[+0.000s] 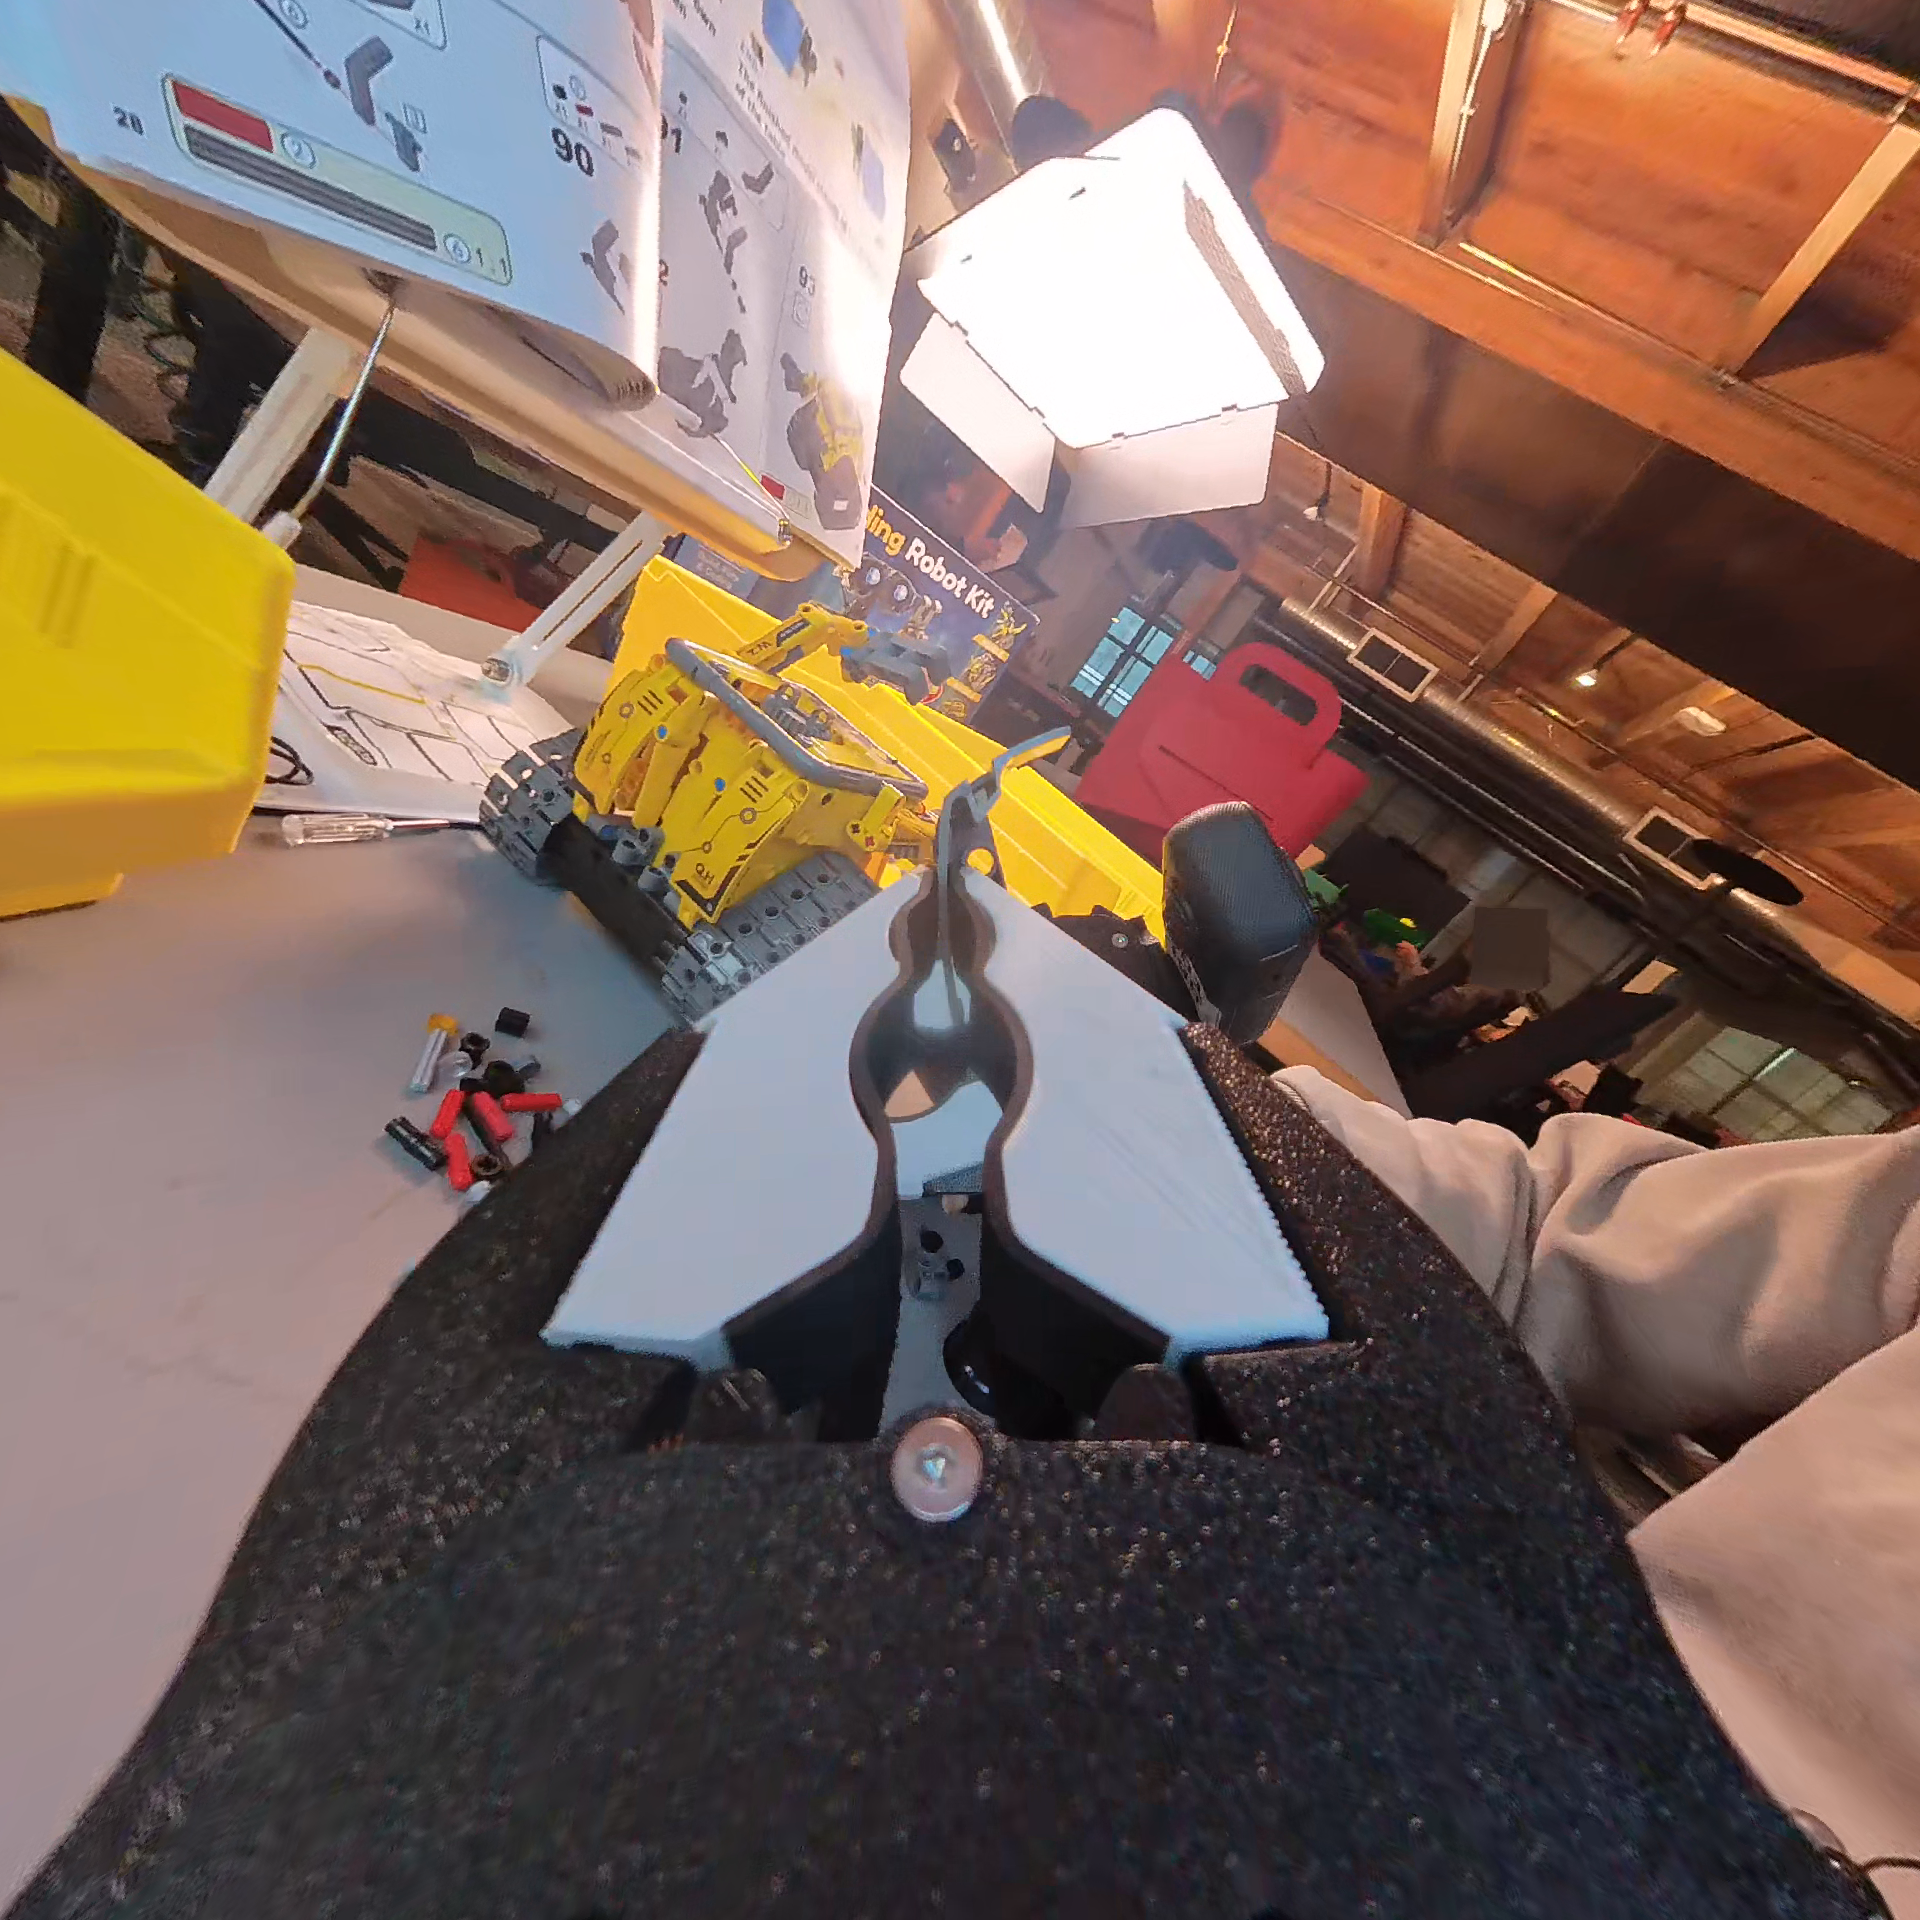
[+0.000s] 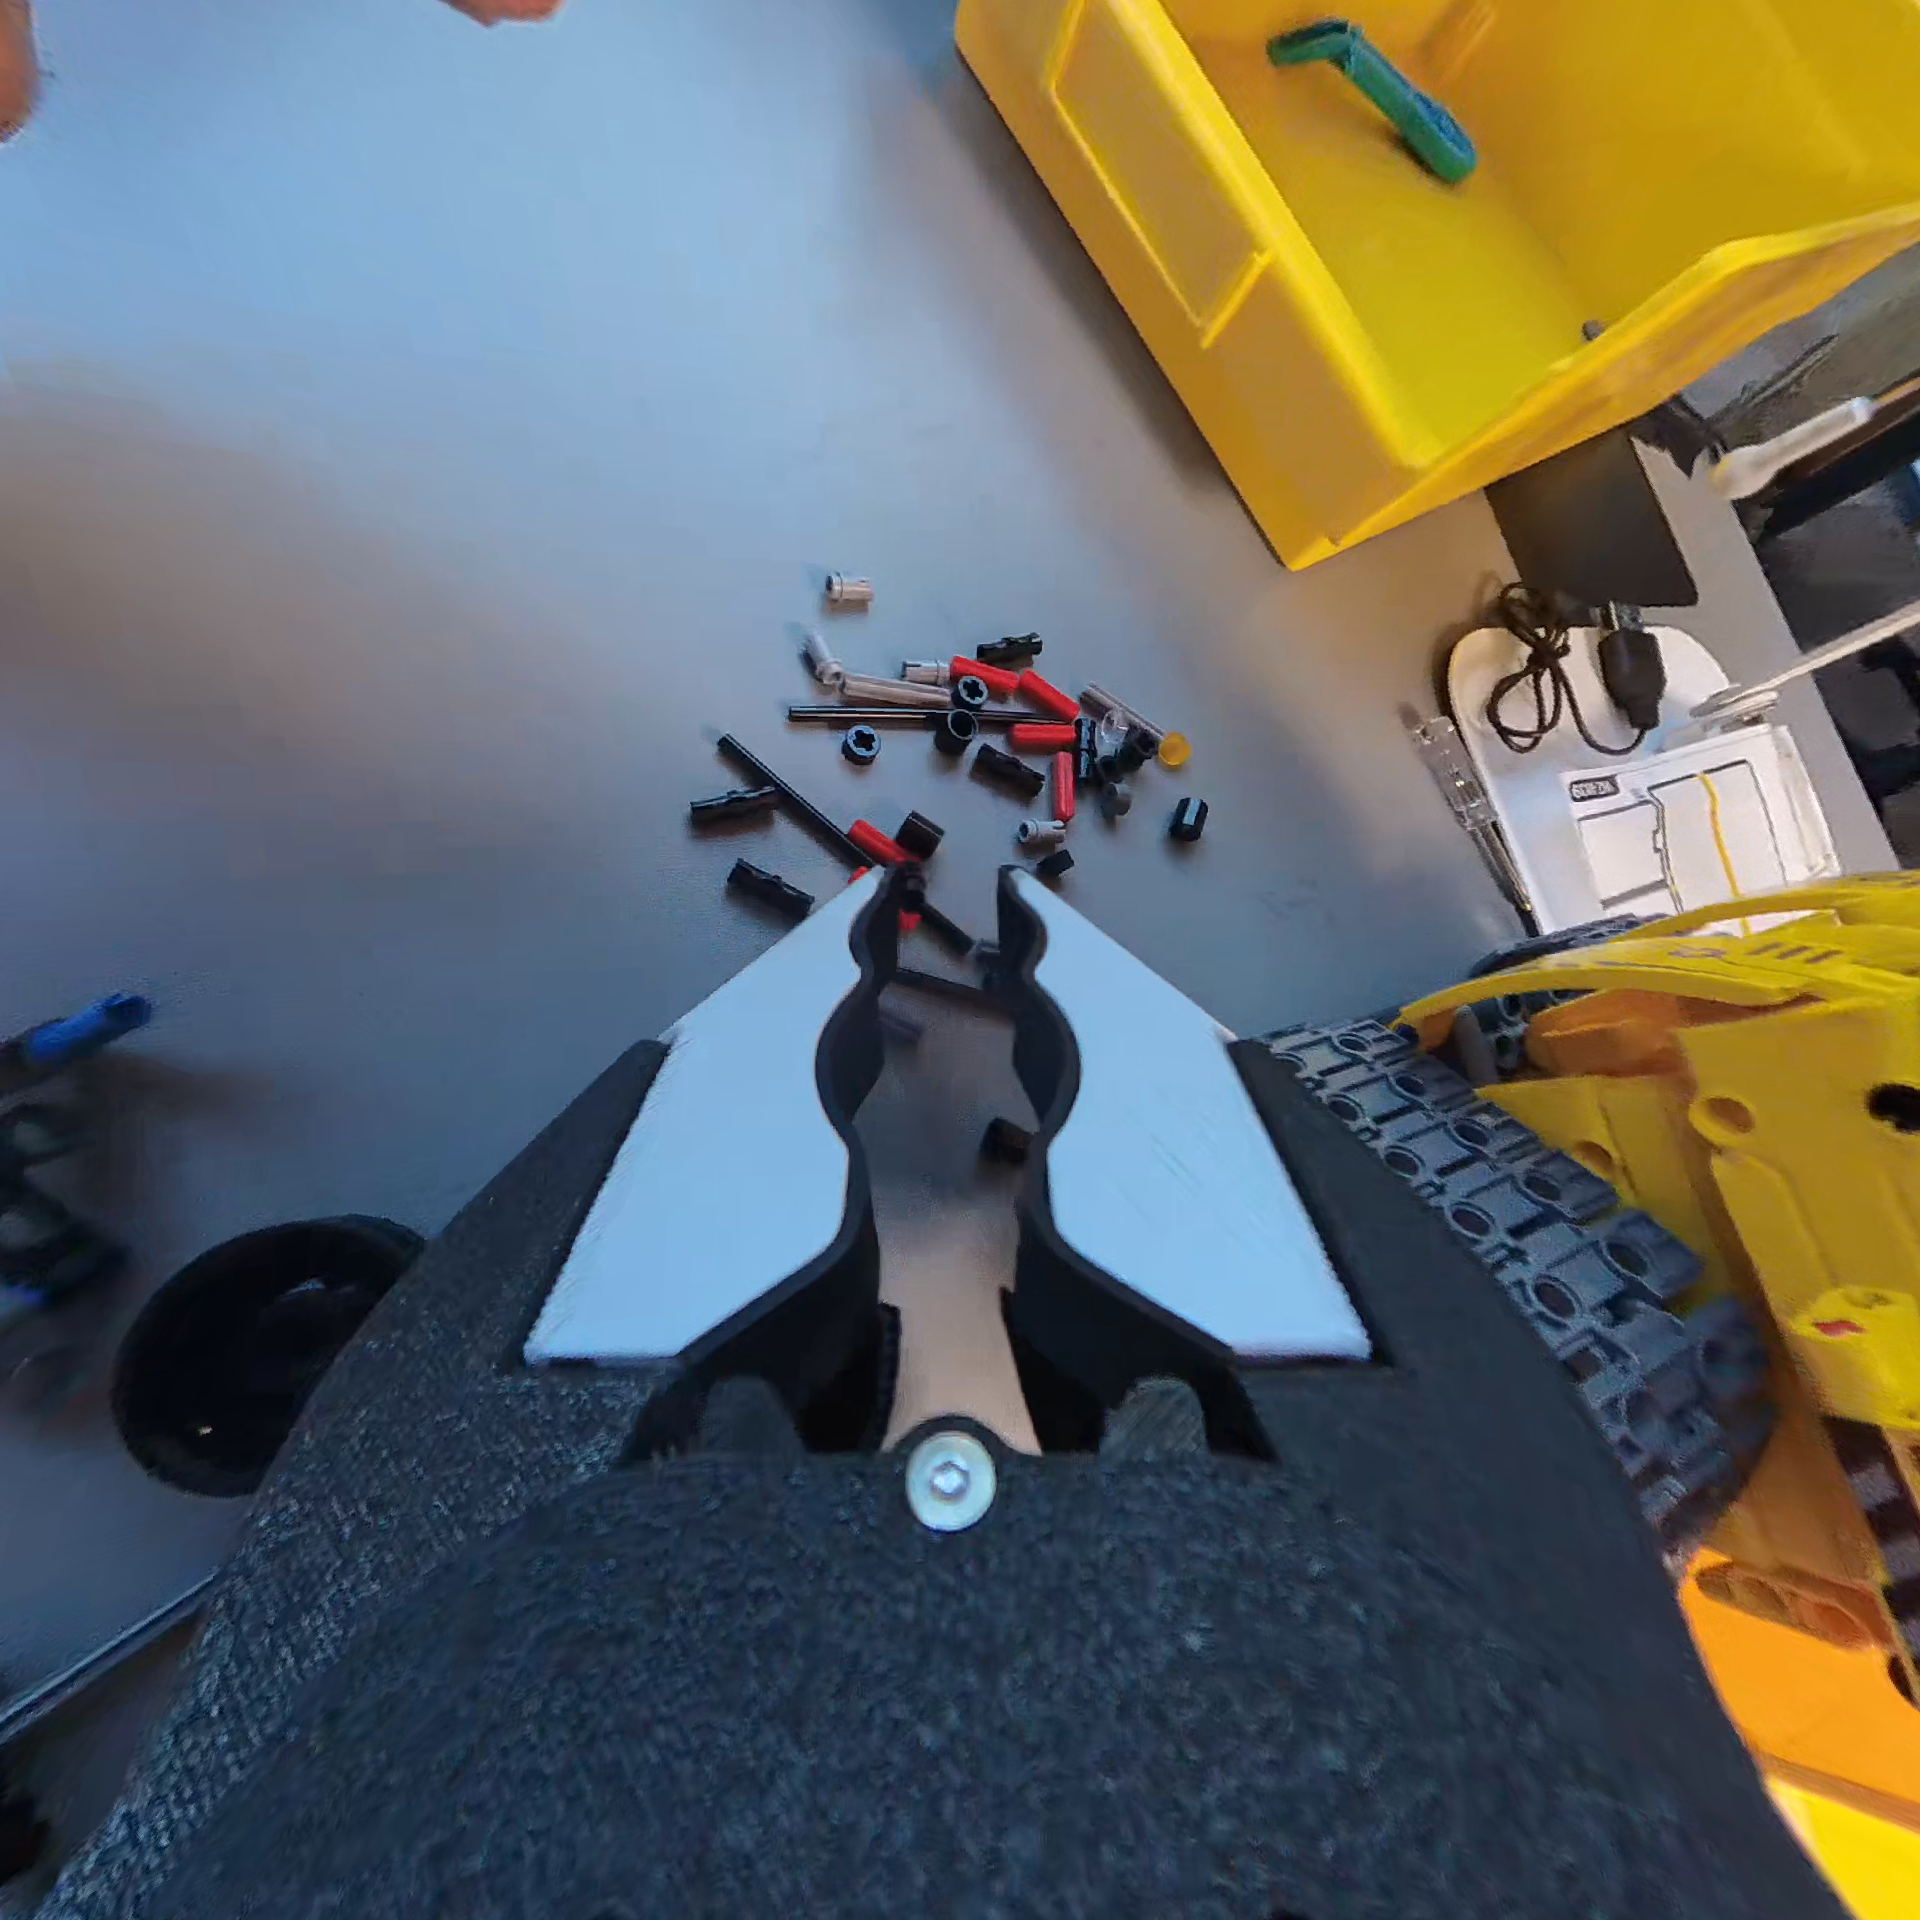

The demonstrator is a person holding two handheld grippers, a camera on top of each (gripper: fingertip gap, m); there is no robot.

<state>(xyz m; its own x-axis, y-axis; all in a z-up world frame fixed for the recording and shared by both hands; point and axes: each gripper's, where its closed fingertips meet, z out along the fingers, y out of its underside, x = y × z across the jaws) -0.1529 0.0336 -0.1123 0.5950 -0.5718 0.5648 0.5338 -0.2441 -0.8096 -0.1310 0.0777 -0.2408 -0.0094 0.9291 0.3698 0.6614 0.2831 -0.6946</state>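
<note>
My left gripper is shut on a thin grey bent part. The part sticks up past the fingertips and ends in a pale yellow tip. It is held just in front of the yellow tracked model vehicle on the grey table. My right gripper is open and low over the table, at the near edge of a scatter of red, black and grey pins. A small black and red pin lies at its left fingertip. The model vehicle is close on its right.
A yellow bin holds a green part. Another yellow bin stands at the left. An instruction booklet hangs on a stand, with a bright lamp behind. A black wheel, a blue part and a clear-handled screwdriver lie on the table. A sleeve shows at the right. My hands' fingertips stand some 15 cm from each other.
</note>
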